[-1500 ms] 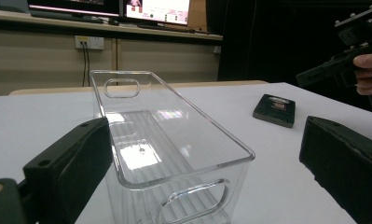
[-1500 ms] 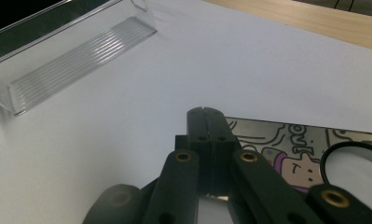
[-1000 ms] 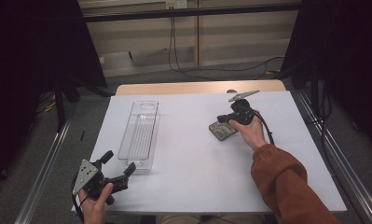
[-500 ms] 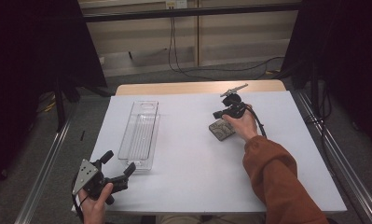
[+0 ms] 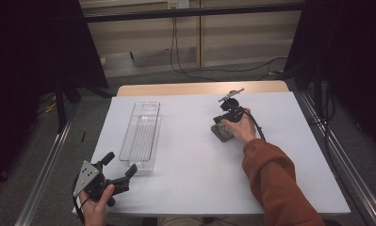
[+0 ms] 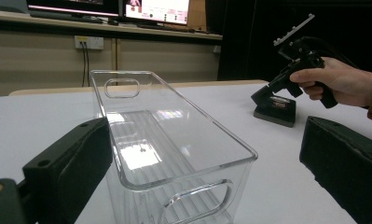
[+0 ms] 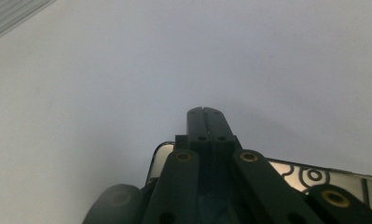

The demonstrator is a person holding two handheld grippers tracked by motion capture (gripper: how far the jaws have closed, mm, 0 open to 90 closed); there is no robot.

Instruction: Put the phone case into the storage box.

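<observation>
My right gripper (image 5: 218,121) hangs over a small flat dark block (image 5: 222,133) right of the table's middle, tilted down at it. Its jaws are shut with nothing between them, tips (image 7: 204,113) pressed together above the block's patterned top (image 7: 314,176). From the left gripper view, the right gripper (image 6: 264,96) comes down at the block (image 6: 277,111) and seems to touch its near edge. My left gripper (image 5: 121,163) rests open at the table's front left. The near end of a clear plastic tray (image 5: 141,134) sits just beyond it. That tray (image 6: 174,140) stands between its wide-open jaws, untouched.
White paper (image 5: 190,179) covers the table. A wooden strip (image 5: 200,88) runs along the far edge, and metal rails (image 5: 336,155) flank both sides. Cables (image 5: 185,61) hang at the back wall. An orange sleeve (image 5: 275,183) reaches in from the lower right.
My right gripper has shifted a little left and lower, down onto the flat block. The left gripper and the tray have stayed put.
</observation>
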